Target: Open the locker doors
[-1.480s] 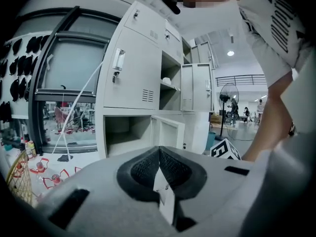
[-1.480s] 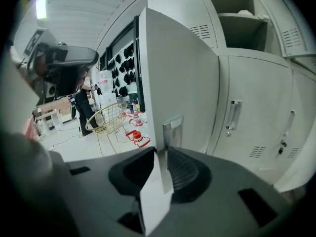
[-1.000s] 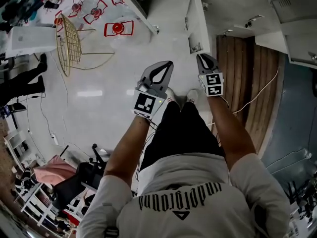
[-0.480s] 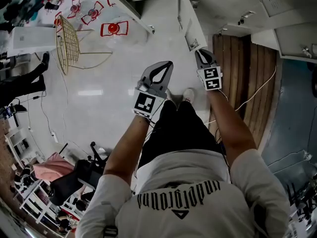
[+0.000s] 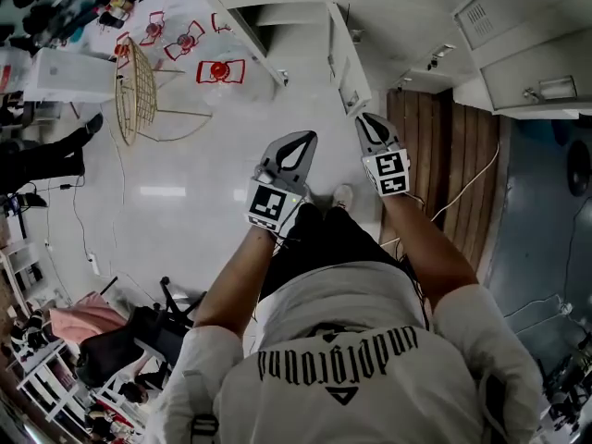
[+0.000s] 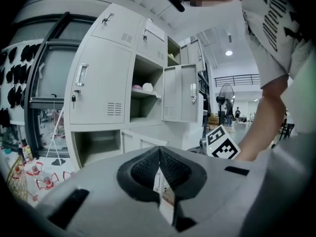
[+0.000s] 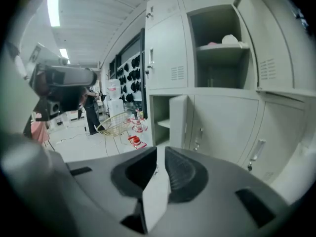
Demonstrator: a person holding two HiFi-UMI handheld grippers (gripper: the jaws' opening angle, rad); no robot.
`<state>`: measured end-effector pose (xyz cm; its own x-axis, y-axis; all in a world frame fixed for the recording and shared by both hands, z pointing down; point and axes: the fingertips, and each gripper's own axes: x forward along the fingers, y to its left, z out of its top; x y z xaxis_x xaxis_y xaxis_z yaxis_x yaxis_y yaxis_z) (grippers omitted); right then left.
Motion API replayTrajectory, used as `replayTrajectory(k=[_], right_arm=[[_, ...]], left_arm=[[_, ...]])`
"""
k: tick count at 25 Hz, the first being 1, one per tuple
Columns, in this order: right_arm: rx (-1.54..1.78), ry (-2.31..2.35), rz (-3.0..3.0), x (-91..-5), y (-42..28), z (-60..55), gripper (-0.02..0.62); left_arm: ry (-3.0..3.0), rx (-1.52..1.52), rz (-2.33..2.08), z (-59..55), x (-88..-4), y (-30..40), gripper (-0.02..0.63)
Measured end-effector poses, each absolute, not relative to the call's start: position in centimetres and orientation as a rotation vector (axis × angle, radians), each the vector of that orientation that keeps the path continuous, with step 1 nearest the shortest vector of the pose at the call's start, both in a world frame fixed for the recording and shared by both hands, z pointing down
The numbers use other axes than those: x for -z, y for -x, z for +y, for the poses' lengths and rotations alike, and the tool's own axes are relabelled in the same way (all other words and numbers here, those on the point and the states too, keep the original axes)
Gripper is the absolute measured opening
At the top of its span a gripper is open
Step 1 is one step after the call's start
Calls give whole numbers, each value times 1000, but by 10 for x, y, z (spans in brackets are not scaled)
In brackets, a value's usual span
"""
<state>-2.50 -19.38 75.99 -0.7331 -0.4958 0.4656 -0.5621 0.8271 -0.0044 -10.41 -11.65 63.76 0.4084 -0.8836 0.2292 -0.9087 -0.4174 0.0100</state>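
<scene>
By the lockers (image 7: 168,53), nothing was held.
The left gripper (image 5: 298,141) was closed; the right gripper (image 5: 367,122) had jaws a little apart.

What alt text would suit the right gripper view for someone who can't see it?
The right gripper, grey jaws slightly apart and empty, points at a bank of grey lockers. One upper compartment stands open with items on its shelf, a small lower door hangs ajar, and other doors are shut. A wire basket sits on the floor at left.
</scene>
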Motion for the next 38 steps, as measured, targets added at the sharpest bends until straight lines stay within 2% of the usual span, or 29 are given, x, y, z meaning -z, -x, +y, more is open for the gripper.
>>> replayTrajectory(k=[10, 17, 23, 38], right_arm=[[-39, -633, -2793, -601, 5, -137, 6], [92, -552, -2918, -511, -11, -114, 6], [88, -409, -2965, -478, -7, -97, 5], [81, -320, -3043, -429, 1, -48, 5]], left_arm=[[-2588, -244, -1659, -70, -553, 99, 8], [-2621, -158, -1671, -45, -502, 93, 8], [-2585, -112, -1670, -32, -461, 89, 8], [-2641, -153, -1688, 13, -425, 99, 6]])
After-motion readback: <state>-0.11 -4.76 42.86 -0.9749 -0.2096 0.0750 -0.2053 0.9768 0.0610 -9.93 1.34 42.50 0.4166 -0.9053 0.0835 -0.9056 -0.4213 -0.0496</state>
